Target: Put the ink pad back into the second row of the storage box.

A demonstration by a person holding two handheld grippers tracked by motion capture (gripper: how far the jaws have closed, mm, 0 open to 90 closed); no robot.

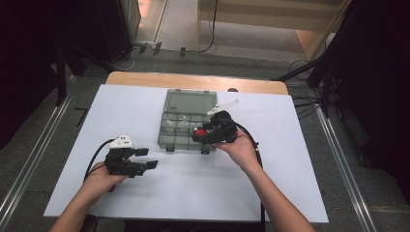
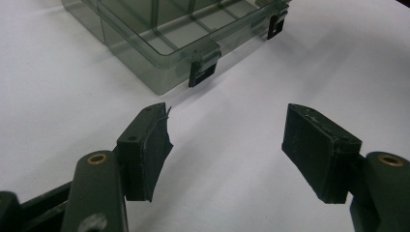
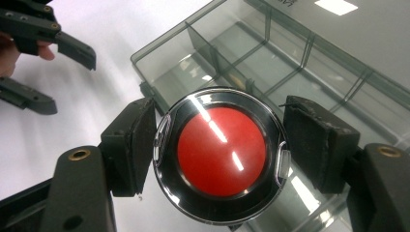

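Landmark: we place everything by the clear compartment box (image 1: 186,121), which sits open on the white table sheet (image 1: 145,193).
Right gripper: our right gripper (image 3: 220,147) has its jaws clamped on a round red disc (image 3: 221,151) with a shiny black and chrome rim, both pads pressing its edge.
Disc position: we see the red disc (image 1: 199,131) held just above the box's near right corner, over its front compartments.
Left gripper: our left gripper (image 2: 227,145) stands wide open with nothing between the pads, hovering over the bare sheet.
Left gripper position: it (image 1: 145,158) lies near the box's front left corner, just short of the black latch (image 2: 202,72).
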